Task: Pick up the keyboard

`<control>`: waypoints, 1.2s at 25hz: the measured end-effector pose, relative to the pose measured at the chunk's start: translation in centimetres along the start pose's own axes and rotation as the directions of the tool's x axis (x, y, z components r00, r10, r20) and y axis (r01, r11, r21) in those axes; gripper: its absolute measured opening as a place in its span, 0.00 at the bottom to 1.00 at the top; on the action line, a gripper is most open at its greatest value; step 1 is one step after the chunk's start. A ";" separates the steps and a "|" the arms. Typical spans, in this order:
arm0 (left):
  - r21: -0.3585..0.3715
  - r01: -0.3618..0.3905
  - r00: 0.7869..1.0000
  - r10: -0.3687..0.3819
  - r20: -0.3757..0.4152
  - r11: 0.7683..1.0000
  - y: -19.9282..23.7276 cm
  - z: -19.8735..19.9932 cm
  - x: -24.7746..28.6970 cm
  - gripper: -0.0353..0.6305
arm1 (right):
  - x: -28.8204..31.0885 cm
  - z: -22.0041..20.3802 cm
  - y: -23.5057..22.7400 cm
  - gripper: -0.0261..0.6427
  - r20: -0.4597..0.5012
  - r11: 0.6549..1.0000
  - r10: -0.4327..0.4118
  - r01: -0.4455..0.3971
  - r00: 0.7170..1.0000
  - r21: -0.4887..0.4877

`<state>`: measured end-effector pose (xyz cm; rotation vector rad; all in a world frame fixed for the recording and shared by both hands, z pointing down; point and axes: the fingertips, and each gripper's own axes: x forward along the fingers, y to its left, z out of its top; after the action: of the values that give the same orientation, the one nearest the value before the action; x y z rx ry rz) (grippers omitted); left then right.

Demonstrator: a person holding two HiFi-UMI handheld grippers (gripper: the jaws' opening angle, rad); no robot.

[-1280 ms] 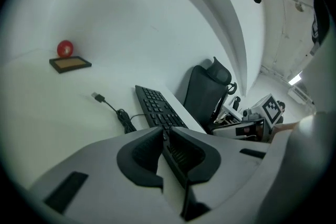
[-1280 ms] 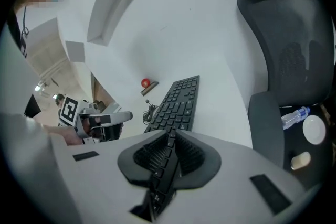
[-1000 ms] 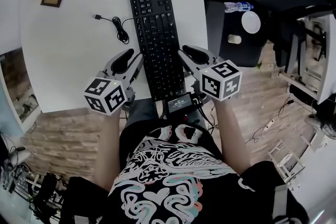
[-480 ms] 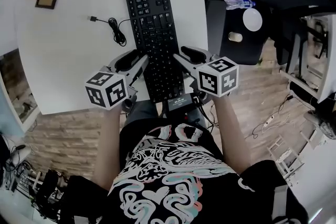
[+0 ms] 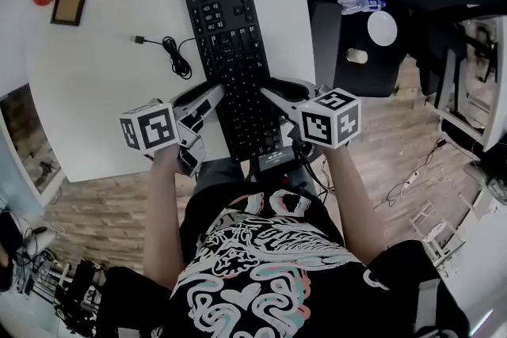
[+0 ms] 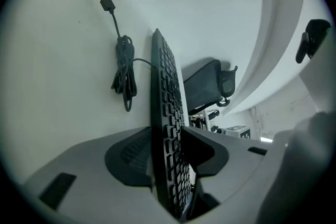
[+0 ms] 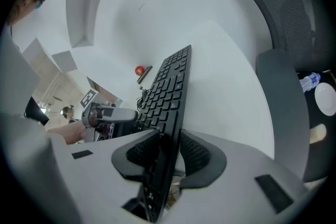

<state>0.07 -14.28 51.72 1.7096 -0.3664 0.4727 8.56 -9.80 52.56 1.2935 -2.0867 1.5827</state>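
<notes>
- the keyboard lies lengthways on the white bench, with its near end at the bench's front edge, where both long sides are within reach.
- left gripper: the jaws are spread wide astride the keyboard's left edge, one over the keys and one under; the pads sit close beside it, not visibly pressing.
- right gripper: the jaws are closing on the right edge, pads meeting its top and underside.
- a grip on each side likely keeps the long board level when raised.
- its coiled cable lies loose, so it should trail freely.
</notes>
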 end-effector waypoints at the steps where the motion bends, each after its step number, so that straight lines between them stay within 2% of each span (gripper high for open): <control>1: -0.005 0.012 1.000 -0.012 0.006 1.000 -0.1 0.2 0.1 0.30 | 0.0 0.2 -0.1 0.25 0.011 1.000 -0.006 0.005 1.000 0.016; 4: -0.036 0.052 0.998 -0.050 0.043 0.998 -0.6 0.9 0.3 0.30 | 0.2 0.5 -0.2 0.25 0.034 0.997 -0.004 0.001 0.999 0.072; 8: -0.030 0.059 0.998 -0.059 -0.017 0.998 -0.9 0.7 1.1 0.30 | -0.1 0.7 -0.6 0.24 0.037 0.991 0.030 -0.035 0.999 0.127; 15: -0.060 0.077 0.995 -0.081 -0.057 0.995 -0.6 0.5 1.4 0.29 | -0.3 0.7 -0.7 0.23 0.061 0.990 0.045 -0.053 0.997 0.131; 17: -0.091 0.120 0.991 -0.126 -0.054 0.989 -1.1 0.5 1.0 0.29 | -0.3 0.8 -0.4 0.22 0.077 0.986 0.063 -0.074 0.995 0.147; 19: -0.161 0.195 0.978 -0.204 -0.041 0.968 -1.6 0.5 1.0 0.29 | -0.5 0.8 -0.4 0.22 0.086 0.982 0.080 -0.093 0.993 0.165; 21: -0.184 0.219 0.971 -0.232 -0.052 0.958 -1.3 0.5 1.2 0.29 | -0.6 0.9 -0.8 0.21 0.091 0.979 0.093 -0.108 0.991 0.175; 24: -0.170 0.190 0.974 -0.208 -0.093 0.967 -0.8 0.6 1.5 0.29 | -0.6 1.0 -0.9 0.21 0.097 0.974 0.104 -0.121 0.990 0.193; 28: -0.088 0.099 0.985 -0.110 -0.130 0.991 -0.6 0.3 1.8 0.28 | -0.4 0.9 -0.7 0.21 0.098 0.972 0.113 -0.130 0.989 0.194; 30: -0.088 0.127 0.980 -0.139 -0.145 0.988 -1.1 -0.1 2.7 0.28 | -0.3 0.8 -0.3 0.21 0.091 0.972 0.142 -0.156 0.986 0.176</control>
<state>2.96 -13.98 52.18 1.5992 -0.1578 0.4802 9.23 -10.36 52.30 1.3016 -2.1744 1.8547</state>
